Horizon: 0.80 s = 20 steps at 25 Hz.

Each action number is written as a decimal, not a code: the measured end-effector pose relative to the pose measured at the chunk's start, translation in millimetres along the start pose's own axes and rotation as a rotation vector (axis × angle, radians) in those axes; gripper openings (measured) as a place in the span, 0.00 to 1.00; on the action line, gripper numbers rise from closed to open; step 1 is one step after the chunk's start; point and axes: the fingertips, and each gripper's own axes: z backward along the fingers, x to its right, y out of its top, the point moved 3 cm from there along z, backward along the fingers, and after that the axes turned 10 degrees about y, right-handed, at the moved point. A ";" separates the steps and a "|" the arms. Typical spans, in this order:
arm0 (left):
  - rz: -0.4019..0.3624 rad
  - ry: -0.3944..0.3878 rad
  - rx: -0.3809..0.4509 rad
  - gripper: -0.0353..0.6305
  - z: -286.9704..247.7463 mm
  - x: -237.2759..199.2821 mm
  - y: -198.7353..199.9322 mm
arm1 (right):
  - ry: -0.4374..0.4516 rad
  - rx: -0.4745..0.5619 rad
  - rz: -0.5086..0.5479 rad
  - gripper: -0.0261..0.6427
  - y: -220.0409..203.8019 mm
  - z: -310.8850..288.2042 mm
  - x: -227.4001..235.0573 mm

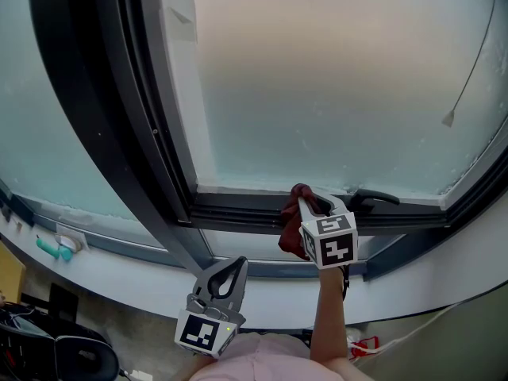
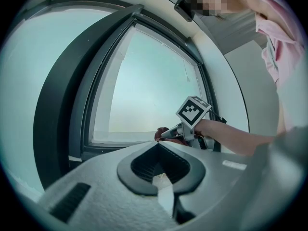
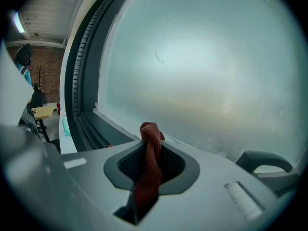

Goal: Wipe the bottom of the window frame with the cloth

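The right gripper (image 1: 316, 203) has its jaws pinched on the dark red cloth (image 3: 150, 163). The cloth runs up between them as a twisted rope and bunches into a knob past the tips. The left gripper (image 1: 232, 270) hangs low, close to the person's body, with its jaws brought together and nothing between them. The cloth sits at the bottom rail of the window frame (image 1: 238, 209), toward the rail's right end and just beside the black handle (image 1: 375, 198).

The cloth looks soft, light and knitted. It should press into the rail's channels readily, but it will probably bunch up or slip out if dragged by a thin strand. A hold deeper in the bundle, leaving a fat wad ahead of the tips, seems best, with gentle pressure beside the frosted glass (image 1: 333, 86).

Whether the wad actually touches the rail cannot be told, because the gripper and its marker cube cover that spot in the head view. The loose cloth hanging below the jaws is half hidden. The stretch of rail under the arm is hidden too.
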 end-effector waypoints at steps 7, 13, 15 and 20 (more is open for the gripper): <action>-0.005 -0.009 -0.017 0.05 -3.2 3.5 -3.7 | -0.009 0.001 -0.007 0.13 -2.4 3.4 5.5; -0.009 -0.010 -0.021 0.05 -4.7 5.1 -4.5 | -0.013 0.001 -0.012 0.13 -3.8 5.2 7.9; -0.005 -0.010 -0.019 0.05 -5.6 5.5 -3.9 | -0.014 0.001 -0.012 0.13 -4.1 5.6 8.3; -0.006 -0.013 -0.016 0.05 -7.1 6.9 -3.8 | -0.031 -0.001 -0.020 0.13 -6.6 9.6 14.7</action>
